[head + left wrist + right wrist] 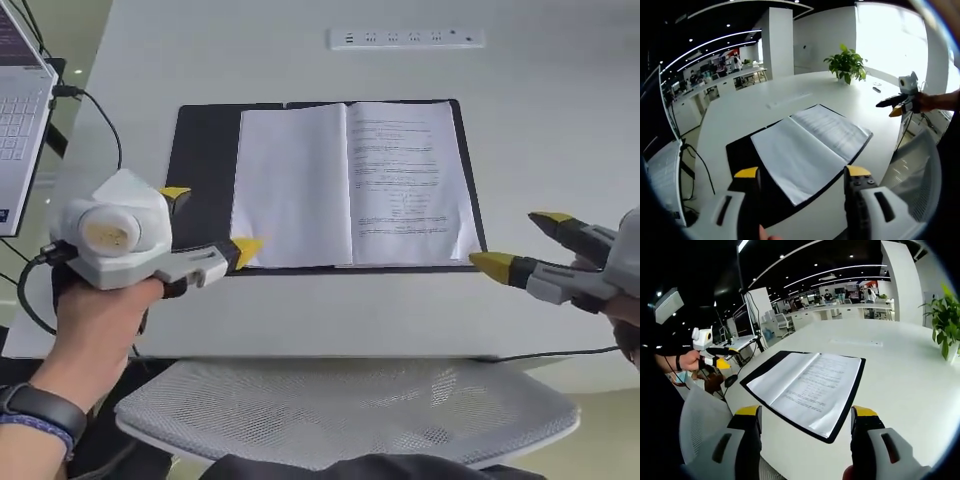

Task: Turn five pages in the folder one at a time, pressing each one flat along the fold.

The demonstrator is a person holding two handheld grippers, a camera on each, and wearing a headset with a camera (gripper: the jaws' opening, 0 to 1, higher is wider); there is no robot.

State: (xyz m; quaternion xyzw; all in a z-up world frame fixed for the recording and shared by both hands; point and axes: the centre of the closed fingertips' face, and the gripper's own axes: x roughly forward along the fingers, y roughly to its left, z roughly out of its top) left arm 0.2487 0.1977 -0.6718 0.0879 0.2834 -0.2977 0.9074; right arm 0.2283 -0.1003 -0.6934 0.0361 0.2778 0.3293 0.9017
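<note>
A black folder [200,150] [740,150] [765,371] lies open on the white table. Its left page [290,185] [790,157] is blank and its right page [405,180] [822,382] carries printed text. My left gripper [210,222] [802,174] stands open at the folder's near left corner, yellow tips just off the blank page. My right gripper [520,242] [805,412] is open too, with one tip close to the printed page's near right corner. Nothing is held in either one.
A laptop [20,110] with a cable sits at the table's far left. A white power strip [405,38] lies beyond the folder. A mesh office chair [350,410] stands at the near table edge. A potted plant [847,65] is farther off.
</note>
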